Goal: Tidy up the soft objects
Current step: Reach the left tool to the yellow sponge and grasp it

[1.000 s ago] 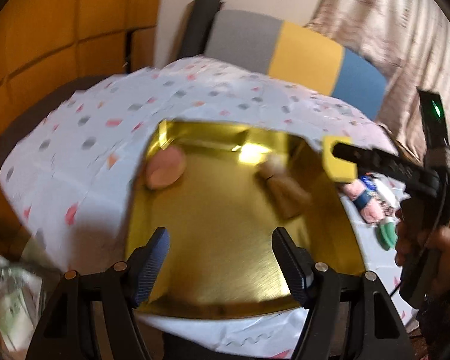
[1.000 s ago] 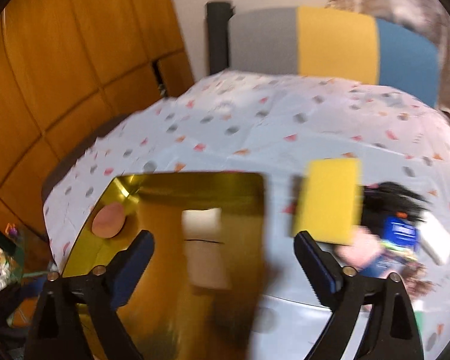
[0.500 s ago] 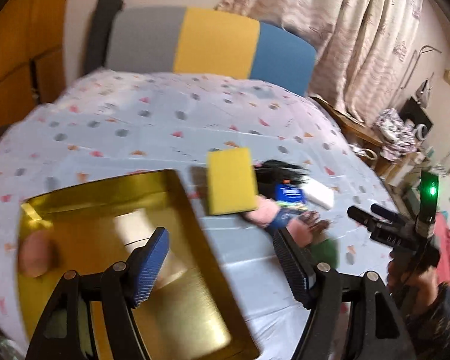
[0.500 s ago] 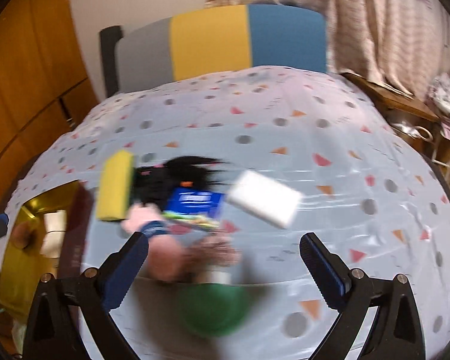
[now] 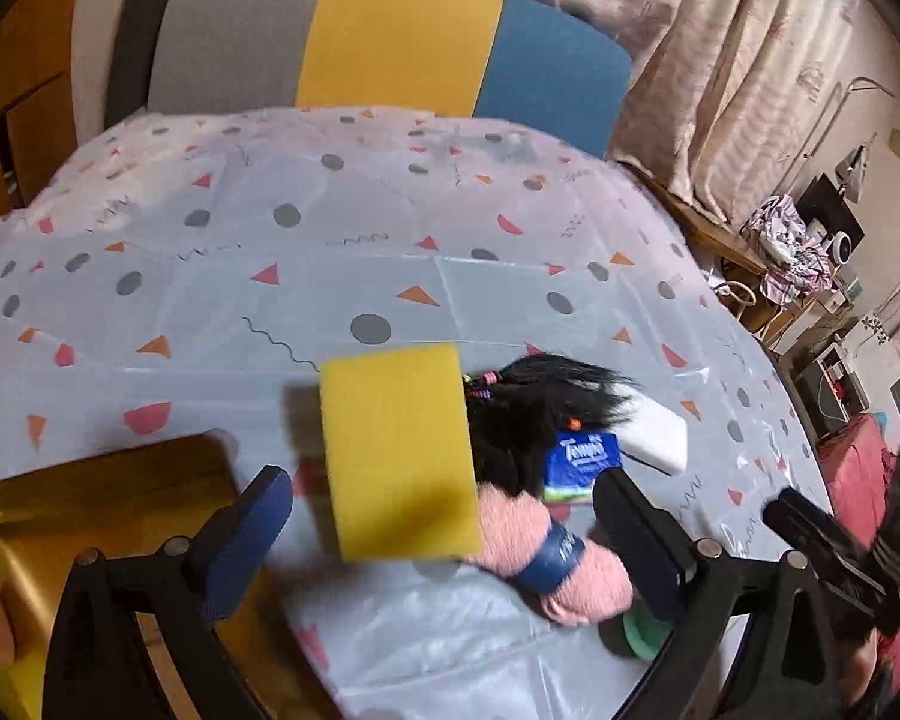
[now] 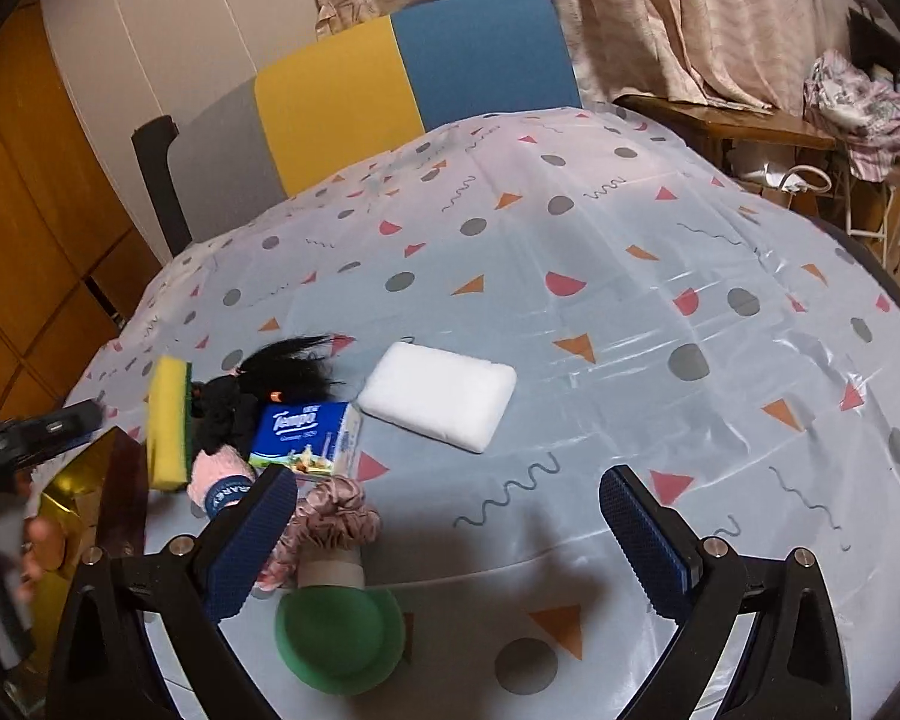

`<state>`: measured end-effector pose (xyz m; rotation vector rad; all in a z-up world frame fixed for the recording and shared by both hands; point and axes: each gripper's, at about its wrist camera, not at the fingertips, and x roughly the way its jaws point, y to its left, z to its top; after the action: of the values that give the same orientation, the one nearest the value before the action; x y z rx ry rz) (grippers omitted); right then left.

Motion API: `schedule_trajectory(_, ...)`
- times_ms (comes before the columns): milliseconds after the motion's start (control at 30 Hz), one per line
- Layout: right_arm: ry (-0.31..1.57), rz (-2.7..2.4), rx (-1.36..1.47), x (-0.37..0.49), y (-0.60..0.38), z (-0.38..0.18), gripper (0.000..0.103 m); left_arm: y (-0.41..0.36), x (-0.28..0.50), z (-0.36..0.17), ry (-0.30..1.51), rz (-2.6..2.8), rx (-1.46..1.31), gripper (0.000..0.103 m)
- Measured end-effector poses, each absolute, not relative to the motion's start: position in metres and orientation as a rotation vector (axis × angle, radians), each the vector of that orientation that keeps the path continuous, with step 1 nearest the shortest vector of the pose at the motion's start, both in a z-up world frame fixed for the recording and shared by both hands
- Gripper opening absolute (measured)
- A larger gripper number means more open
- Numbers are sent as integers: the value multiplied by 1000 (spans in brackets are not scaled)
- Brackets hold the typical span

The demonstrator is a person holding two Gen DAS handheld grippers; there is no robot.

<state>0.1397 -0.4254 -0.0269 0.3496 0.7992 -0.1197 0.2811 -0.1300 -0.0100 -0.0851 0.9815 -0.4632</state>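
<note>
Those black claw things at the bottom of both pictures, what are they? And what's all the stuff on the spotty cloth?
The claws are grabbing tools. A person holds one in each hand, and each tool carries a small camera that looks along its two fingers. One picture comes from the left gripper, the other from the right gripper. Both are open and hold nothing; the left one's jaws have just been opening. On the spotty tablecloth lie a yellow sponge, a black hairpiece, a blue tissue pack, a white foam block, a pink fuzzy sock, a pink scrunchie and a green round pad. A gold tray sits at the left.
</note>
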Motion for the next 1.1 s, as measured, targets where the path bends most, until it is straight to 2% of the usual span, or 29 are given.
schedule_trajectory(500,820,-87,367,146,-423,-29,102,-151,321,-49,1090,-463,-84,100)
schedule_trajectory(533,820,-86,369,146,-423,-29,102,-152,321,-51,1092,-448,-69,94)
schedule_trajectory(567,821,-86,370,146,-423,-29,102,-152,321,-53,1095,-436,-61,79)
schedule_trajectory(600,823,-86,369,146,-423,-30,102,-151,322,-55,1103,-434,-68,72)
schedule_trajectory(767,833,-85,370,147,-423,-32,102,-152,314,-49,1080,-444,-53,57)
schedule_trajectory(1100,870,-95,358,149,-422,-40,102,-136,276,-30,1015,-473,-91,46)
